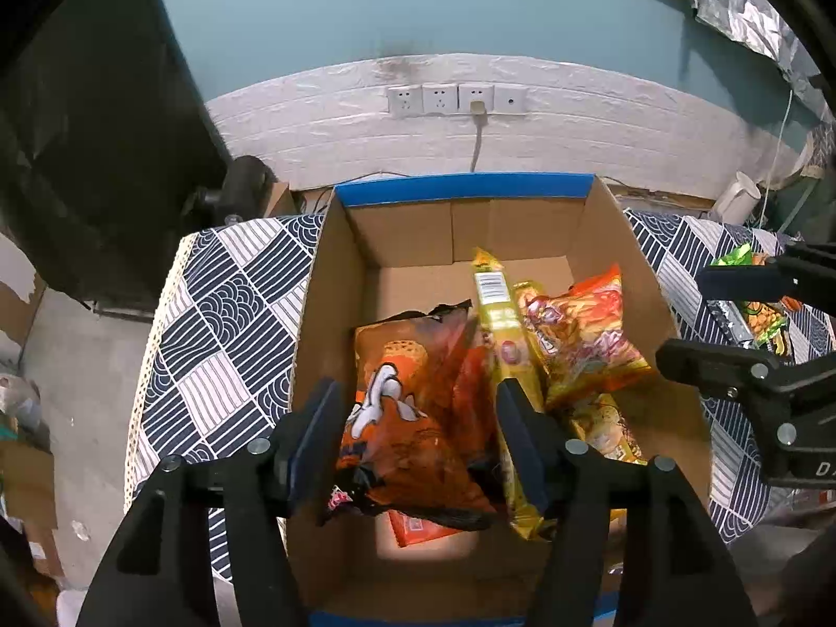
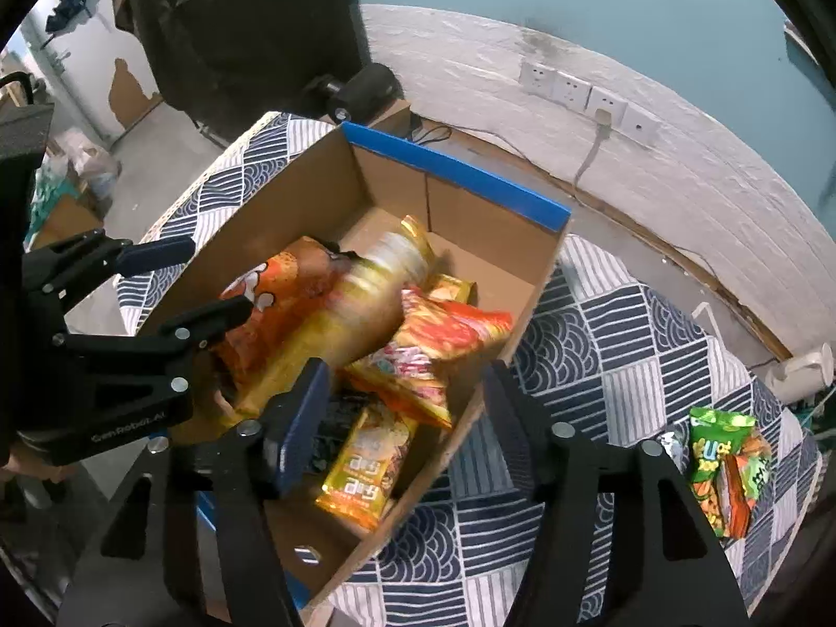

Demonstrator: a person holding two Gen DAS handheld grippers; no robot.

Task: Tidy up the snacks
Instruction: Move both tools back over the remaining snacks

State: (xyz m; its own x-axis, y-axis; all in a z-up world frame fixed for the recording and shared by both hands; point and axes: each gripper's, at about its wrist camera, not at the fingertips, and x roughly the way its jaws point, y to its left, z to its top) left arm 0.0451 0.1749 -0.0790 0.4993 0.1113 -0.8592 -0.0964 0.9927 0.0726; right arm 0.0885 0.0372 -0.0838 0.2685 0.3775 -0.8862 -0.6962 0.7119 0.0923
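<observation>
Black fingers of our left gripper (image 1: pixel 418 439) fill the near edge of the left wrist view, jaws parted over the cardboard box (image 1: pixel 622 240). Between them lies the dark orange snack bag (image 1: pixel 413 418); the pads stand clear of it on both sides, so nothing is gripped. Our right gripper (image 2: pixel 405 420) is also spread apart: its left finger sits inside the box, its right finger outside the near wall, over the cloth. No snack is pinched between them.

Largest item: the patterned navy-and-white tablecloth (image 2: pixel 616 345), covering the table under everything. On it stands the box, open-topped, with a blue band along its far rim.

Inside the box, from big to small:
- dark orange snack bag, left half, leaning on the box's left side
- long yellow packet (image 1: pixel 499 313), blurred in the right wrist view, lying across the middle
- red-orange packet (image 2: pixel 444 334), right side, touching the yellow one
- small gold packet (image 2: pixel 366 465), on the box floor near the front.

Outside the box, well apart on the cloth, lie green snack packets (image 2: pixel 726 465).
</observation>
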